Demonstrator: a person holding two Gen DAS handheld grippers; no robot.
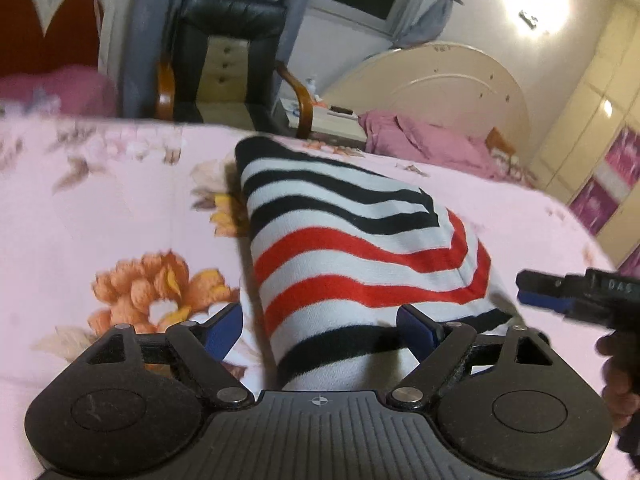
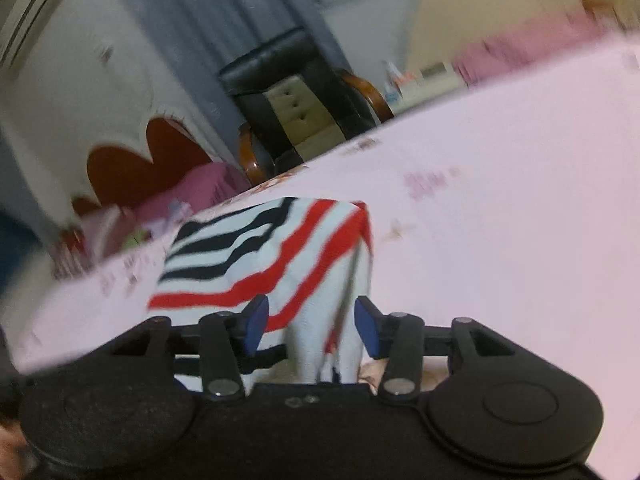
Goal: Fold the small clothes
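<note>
Orange flower print at lower left of the pink floral bedspread (image 1: 100,200). Centre frame: striped garment (image 1: 352,248), folded, lying on the bedspread. Left claw (image 1: 320,326) spread wide around its near edge. Far right: right claw (image 2: 311,328), wide open, straddling a bunched fold of stripes.

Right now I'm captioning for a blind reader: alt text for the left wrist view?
Open left tongs straddle a folded red, black and white striped garment on a pink floral bedspread. The right tongs enter from the right edge.
</note>
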